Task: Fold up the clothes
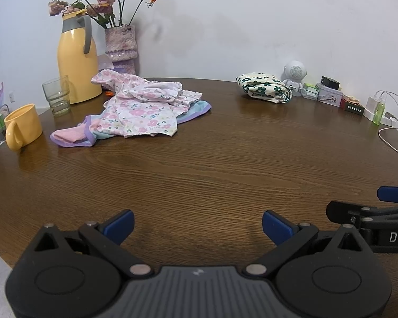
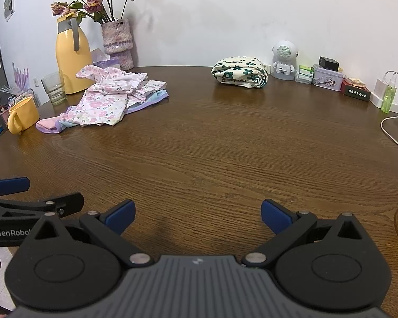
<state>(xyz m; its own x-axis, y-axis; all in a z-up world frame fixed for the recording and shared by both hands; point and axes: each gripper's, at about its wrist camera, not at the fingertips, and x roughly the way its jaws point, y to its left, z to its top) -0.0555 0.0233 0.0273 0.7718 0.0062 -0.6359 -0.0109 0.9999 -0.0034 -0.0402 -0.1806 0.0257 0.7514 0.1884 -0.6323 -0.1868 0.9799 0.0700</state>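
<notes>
Yellow ceramic mug (image 1: 24, 126): stands at the far left edge of the brown wood-grain tabletop (image 1: 212, 164), just beside the pink sleeve end of the crumpled pile; a dragged garment could catch its handle and tip it.
Clear ribbed drinking glass (image 1: 56, 95): upright between the mug and the yellow thermos jug with grey handle (image 1: 77, 58); whether it holds water cannot be told, but a claw sweeping in from the right could knock it over.
Crumpled pile of floral white, pink and lilac-trimmed clothes (image 1: 143, 108): the task's thing, unfolded, lying on the far left part of the tabletop close to the jug and to the knitted lilac vase of dried roses (image 1: 120, 45); several garments look tangled, so lifting one layer may drag the others with it.
Left claw (image 1: 197, 226): released, blue pads wide apart, holding nothing, hovering over bare tabletop well apart from the pile.
Right claw (image 2: 196, 217): likewise released and empty, just beside the left claw; the two stand close enough to collide on a shared reach.
Folded cream cloth with green flowers (image 1: 265, 87): rests at the far side right of centre, apparently done already.
White charging cable (image 1: 395, 137): loops at the right edge, a snag risk for the right claw.
</notes>
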